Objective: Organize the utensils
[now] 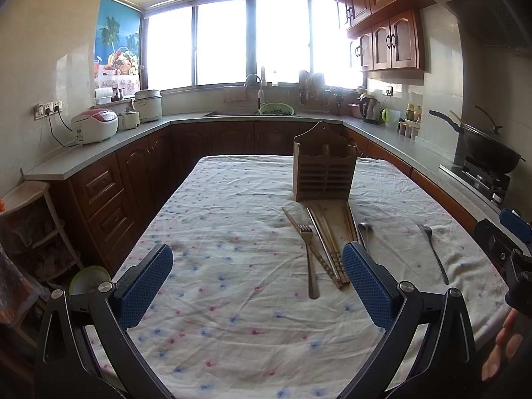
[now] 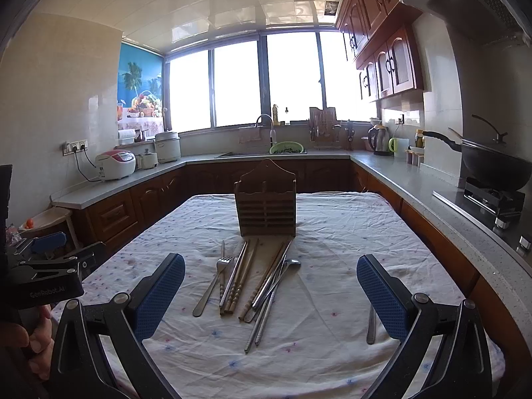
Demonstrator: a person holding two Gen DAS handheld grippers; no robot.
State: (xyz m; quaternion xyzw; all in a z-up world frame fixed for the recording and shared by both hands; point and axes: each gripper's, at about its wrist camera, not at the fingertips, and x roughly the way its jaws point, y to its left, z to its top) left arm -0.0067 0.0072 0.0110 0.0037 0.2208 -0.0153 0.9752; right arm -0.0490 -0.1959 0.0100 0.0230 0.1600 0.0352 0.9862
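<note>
Left claw [image 1: 257, 286] is spread wide, empty, above the floral table [image 1: 232, 349]. Fork [image 2: 212, 286], chopsticks [image 2: 237, 279] and spoon [image 2: 276, 282] lie before the wooden holder [image 2: 266, 209]. Right claw [image 2: 271, 294] gapes, released; nothing blocks them.

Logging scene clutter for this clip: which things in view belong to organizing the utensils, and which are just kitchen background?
Part of the job:
wooden utensil holder
fork
chopsticks
spoon
lone fork
left gripper and right gripper, both open and empty

Just lying about:
rice cooker
wok
kettle
green colander
</note>
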